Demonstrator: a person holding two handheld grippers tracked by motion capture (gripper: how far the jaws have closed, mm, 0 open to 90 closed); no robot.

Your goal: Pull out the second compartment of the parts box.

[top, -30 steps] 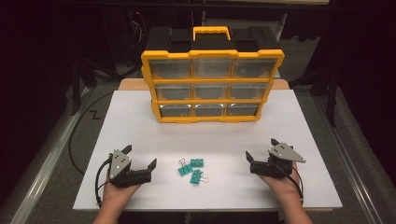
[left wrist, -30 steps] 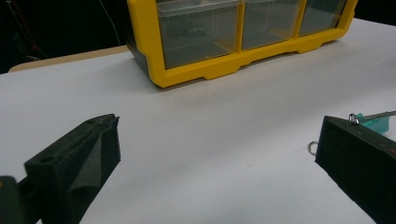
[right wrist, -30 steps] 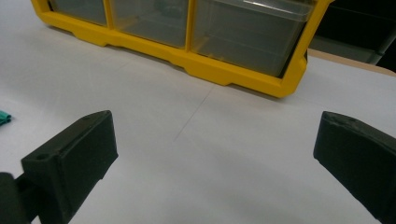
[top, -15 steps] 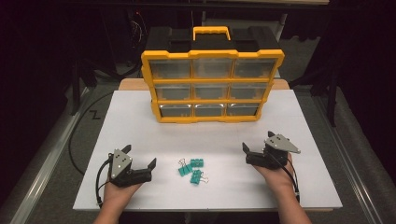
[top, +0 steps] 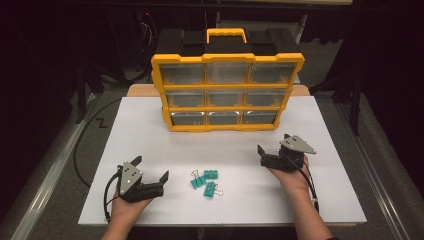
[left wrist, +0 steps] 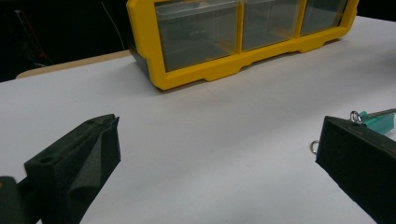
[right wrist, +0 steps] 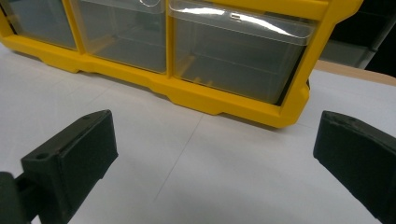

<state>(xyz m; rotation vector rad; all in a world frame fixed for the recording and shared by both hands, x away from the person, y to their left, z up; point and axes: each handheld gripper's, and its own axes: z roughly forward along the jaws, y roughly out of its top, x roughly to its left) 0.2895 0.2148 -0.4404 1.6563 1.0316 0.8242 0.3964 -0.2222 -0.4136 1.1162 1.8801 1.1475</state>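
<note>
A yellow organizer [top: 227, 90] with clear drawers stands at the back of the white table [top: 310, 200]. Three green binder clips [top: 205, 182] lie near the front middle. My left gripper [top: 150, 168] rests open at the front left, its jaws wide apart and pointing right toward the clips; one clip [left wrist: 378, 122] peeks past its right jaw in the left gripper view. My right gripper [top: 273, 143] is open and empty at the right, a short way in front of the organizer's bottom right drawer [right wrist: 233, 60].
The organizer's yellow frame [left wrist: 196, 79] fills the far side, with a black handle area on top. Bare white tabletop lies between both grippers and the organizer. Dark floor, cables and table rails surround the table.
My right gripper has moved forward and slightly left, closer to the organizer's bottom right drawer. The left gripper and the clips have stayed put.
</note>
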